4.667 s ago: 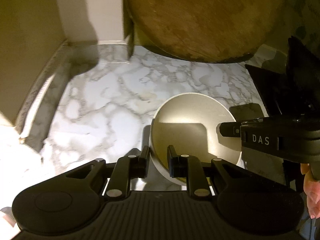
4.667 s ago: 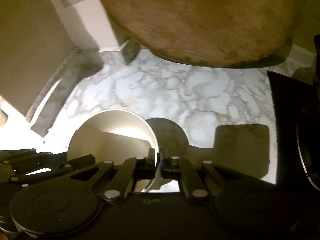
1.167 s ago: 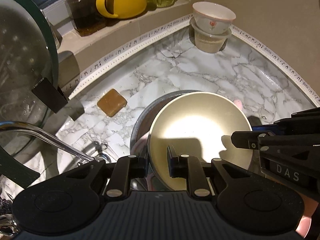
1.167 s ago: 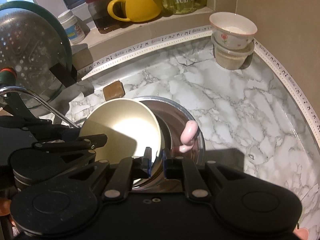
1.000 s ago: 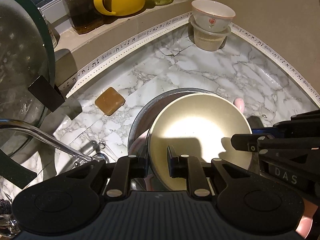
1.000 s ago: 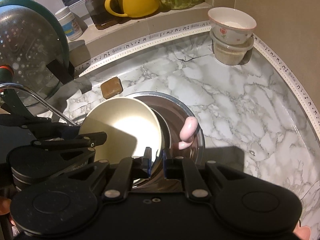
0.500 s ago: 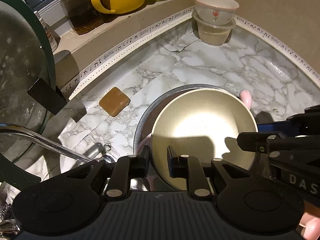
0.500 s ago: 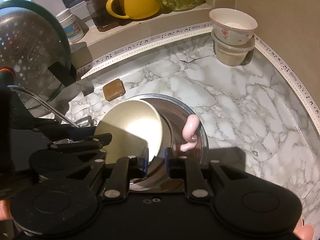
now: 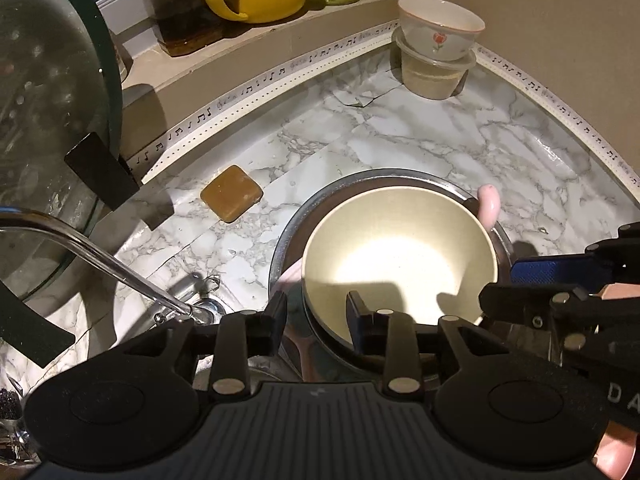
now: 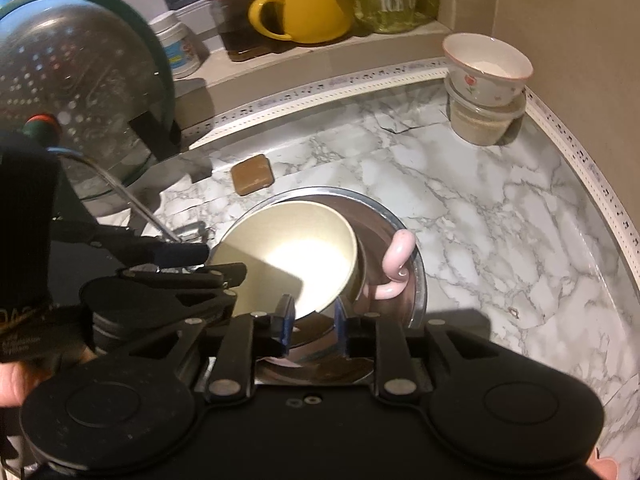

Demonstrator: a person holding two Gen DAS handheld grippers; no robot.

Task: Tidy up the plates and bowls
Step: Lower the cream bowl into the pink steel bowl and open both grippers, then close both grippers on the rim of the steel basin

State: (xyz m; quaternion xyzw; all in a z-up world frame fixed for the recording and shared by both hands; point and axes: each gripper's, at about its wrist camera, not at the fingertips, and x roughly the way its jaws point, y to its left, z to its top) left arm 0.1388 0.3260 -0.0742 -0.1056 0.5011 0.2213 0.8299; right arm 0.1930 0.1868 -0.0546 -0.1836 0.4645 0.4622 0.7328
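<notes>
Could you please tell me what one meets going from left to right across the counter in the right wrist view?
Colander → brown soap bar → cream bowl, nested in the steel bowl → pink hook → flowered bowl stacked on a plastic tub.

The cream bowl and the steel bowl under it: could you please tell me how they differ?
The cream bowl is matte and smaller; the steel bowl is shiny, mirror-like and wider. The cream bowl sits inside the steel bowl, which rests directly on the marble counter. The cream bowl looks empty; the steel bowl also holds something pink. Both are round and upright.
</notes>
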